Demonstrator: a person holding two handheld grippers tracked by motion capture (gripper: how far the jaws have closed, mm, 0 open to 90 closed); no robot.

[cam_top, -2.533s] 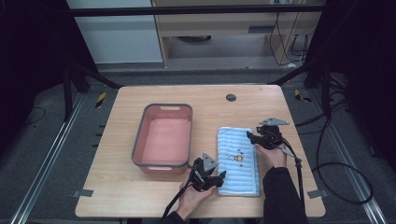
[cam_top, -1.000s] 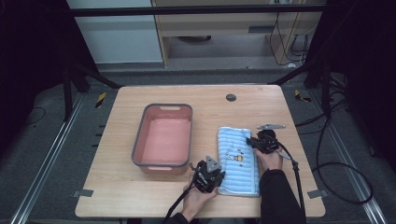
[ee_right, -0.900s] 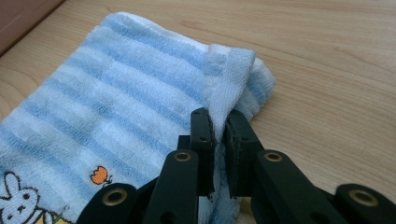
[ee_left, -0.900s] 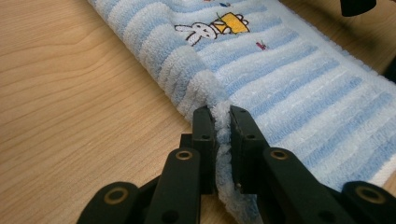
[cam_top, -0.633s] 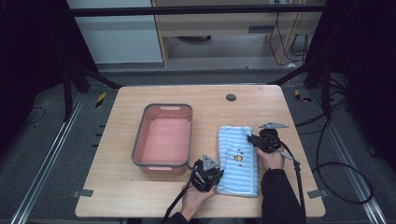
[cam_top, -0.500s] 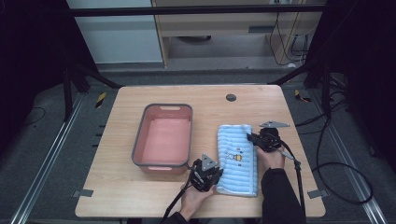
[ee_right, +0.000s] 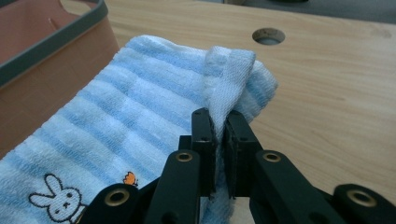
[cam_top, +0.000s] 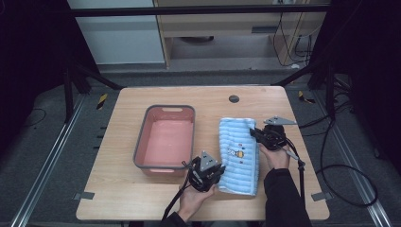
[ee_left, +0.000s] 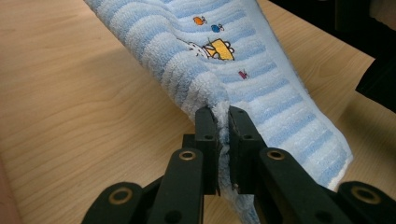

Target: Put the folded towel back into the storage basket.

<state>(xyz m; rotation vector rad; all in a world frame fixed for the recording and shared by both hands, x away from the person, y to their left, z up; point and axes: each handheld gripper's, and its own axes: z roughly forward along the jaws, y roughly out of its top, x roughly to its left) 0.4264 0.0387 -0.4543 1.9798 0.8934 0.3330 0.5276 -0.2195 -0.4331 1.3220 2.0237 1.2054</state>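
Towel (cam_top: 239,153), blue and white striped, with a small embroidered motif: it lies lengthwise on the wooden worktop (cam_top: 142,194), just right of the pink bin (cam_top: 166,141), and both of your tools grip it.

Left tool (cam_top: 212,174): you hold it at the towel's near left edge, close to the bin's near right corner. From above, its grey three-cornered plate covers the jaws. The left gripper view supplies what the high view hides: the two black jaws are pressed narrow on a pinched fold of terry at the towel's edge (ee_left: 223,112), the cloth rising away from them in a ridge with the worktop beneath. That view also brings up the embroidery, a yellow shape with small orange, blue and pink marks.

Right tool (cam_top: 257,134): you hold it at the towel's far right edge, its cable trailing back along your sleeve. The right gripper view shows its jaws clamped narrow on a white hem strip (ee_right: 223,100) pulled up from the far corner. It also shows a rabbit outline stitched near the lower left, the bin's grey rim (ee_right: 51,42) just beside the towel, and the round hole (ee_right: 268,35) in the worktop beyond.
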